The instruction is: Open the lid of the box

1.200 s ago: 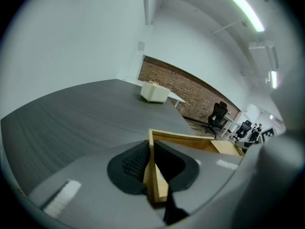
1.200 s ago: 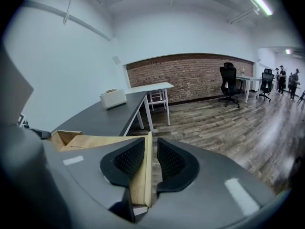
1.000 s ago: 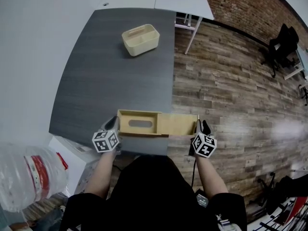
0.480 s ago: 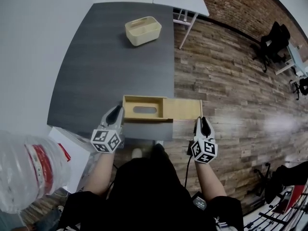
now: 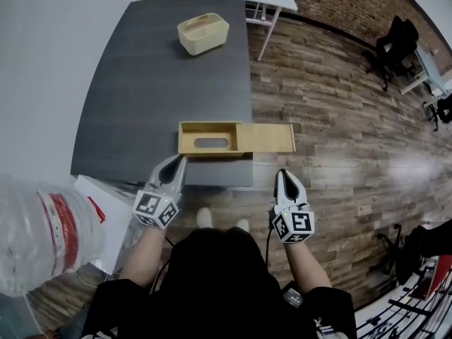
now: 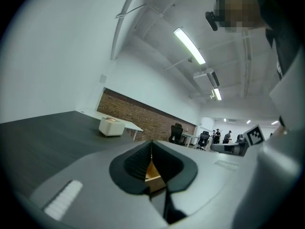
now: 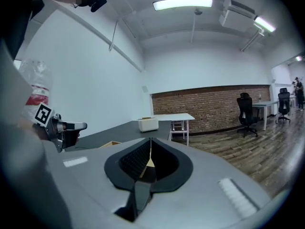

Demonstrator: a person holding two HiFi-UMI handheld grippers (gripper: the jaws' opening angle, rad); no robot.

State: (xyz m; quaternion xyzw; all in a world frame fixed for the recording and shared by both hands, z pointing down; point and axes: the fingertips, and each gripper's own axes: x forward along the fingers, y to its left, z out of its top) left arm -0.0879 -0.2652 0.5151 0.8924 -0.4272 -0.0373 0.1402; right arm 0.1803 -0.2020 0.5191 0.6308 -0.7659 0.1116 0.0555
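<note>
The lid [image 5: 267,138] sits slid out sideways, overhanging the desk's [image 5: 141,83] right edge, while the box [image 5: 205,141] rests at the near edge (looks opened, little left). The left gripper [image 5: 176,164] and right gripper [image 5: 283,176] have just closed their jaws on nothing, and both hang clear of the box.

Open-plan office: swivel chairs [image 7: 245,109], white desk [image 7: 176,116], brick wall [image 7: 214,104], ceiling strip lights [image 7: 182,4].

The light wooden box [image 5: 209,138] lies flat near the front right corner of the dark counter [image 5: 162,69]. Its flat lid [image 5: 270,138] is slid out to the right, past the counter's edge, and it leaves uncovered the part with an oval slot.
</note>
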